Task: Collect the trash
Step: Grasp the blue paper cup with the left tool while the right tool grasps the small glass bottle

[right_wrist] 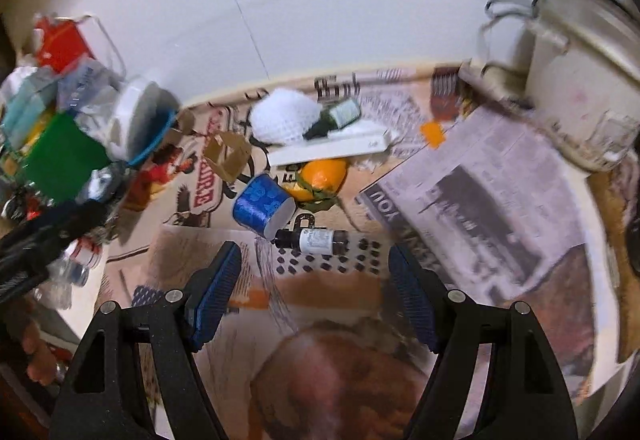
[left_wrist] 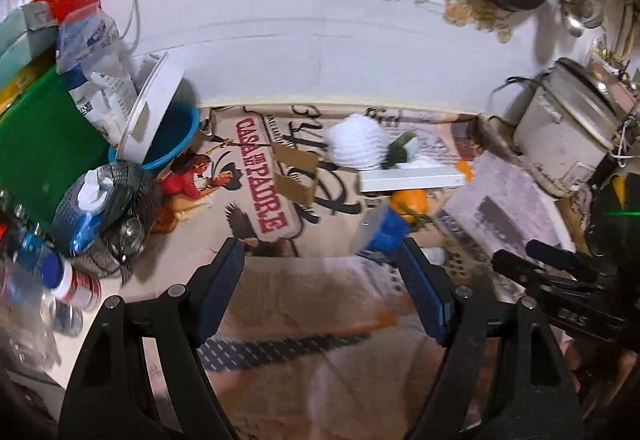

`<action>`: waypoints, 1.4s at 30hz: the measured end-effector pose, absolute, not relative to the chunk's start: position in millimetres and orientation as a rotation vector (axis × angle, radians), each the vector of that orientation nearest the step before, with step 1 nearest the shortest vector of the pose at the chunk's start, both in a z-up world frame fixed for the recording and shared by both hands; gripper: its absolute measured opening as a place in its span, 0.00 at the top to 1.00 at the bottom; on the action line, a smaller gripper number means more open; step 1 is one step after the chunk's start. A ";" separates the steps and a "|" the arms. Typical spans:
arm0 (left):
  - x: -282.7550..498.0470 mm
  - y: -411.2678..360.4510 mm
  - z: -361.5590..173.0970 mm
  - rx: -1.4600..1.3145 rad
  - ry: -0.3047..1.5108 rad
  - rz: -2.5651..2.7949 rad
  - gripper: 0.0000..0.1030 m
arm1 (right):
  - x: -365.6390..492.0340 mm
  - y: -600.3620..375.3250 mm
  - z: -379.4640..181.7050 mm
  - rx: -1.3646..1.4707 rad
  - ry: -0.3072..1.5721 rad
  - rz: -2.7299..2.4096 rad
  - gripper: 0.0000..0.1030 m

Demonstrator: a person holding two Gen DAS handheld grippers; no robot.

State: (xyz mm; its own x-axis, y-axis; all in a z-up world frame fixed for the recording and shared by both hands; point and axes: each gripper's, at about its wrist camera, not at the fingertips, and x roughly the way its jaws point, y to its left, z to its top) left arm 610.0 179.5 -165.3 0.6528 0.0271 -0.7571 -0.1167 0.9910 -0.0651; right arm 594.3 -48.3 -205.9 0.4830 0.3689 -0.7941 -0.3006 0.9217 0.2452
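Observation:
Trash lies on a printed tablecloth (right_wrist: 192, 199): a blue paper cup on its side (right_wrist: 262, 203), a small dark vial (right_wrist: 316, 240), orange peel (right_wrist: 322, 177), a white foam net (right_wrist: 284, 113), a green bottle (right_wrist: 336, 117), a white flat box (right_wrist: 332, 149) and a cardboard scrap (right_wrist: 228, 155). My right gripper (right_wrist: 314, 272) is open and empty, just short of the vial. My left gripper (left_wrist: 322, 264) is open and empty; the blue cup (left_wrist: 384, 232) sits just beyond its right finger, with the peel (left_wrist: 410, 201), foam net (left_wrist: 356, 139) and cardboard scrap (left_wrist: 296, 171) farther on.
A cluttered pile at the left holds a green box (left_wrist: 40, 143), a white tub in a blue bowl (left_wrist: 156, 119) and a mesh strainer (left_wrist: 108, 207). A rice cooker (left_wrist: 572, 135) stands at the right by newspapers (right_wrist: 480, 207). A white wall (left_wrist: 280, 19) is behind.

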 end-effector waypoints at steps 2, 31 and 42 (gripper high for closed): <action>622.9 188.4 -176.0 -0.093 0.882 0.077 0.24 | 610.0 -38.0 -223.8 0.078 1.031 0.386 0.29; 720.2 145.8 -279.4 -0.106 1.146 -0.174 0.24 | 657.1 -49.5 -283.3 0.124 1.181 0.292 0.46; 746.8 113.7 -301.9 -0.071 1.178 -0.193 0.23 | 652.4 -96.6 -266.9 0.178 1.146 0.237 0.46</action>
State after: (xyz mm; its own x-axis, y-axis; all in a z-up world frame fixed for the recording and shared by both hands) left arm 746.8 113.7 -301.9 0.3690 -0.1870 -0.9104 0.1127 0.9813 -0.1559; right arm 652.4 -96.6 -266.9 0.3914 0.2761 -0.8778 -0.0944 0.9609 0.2601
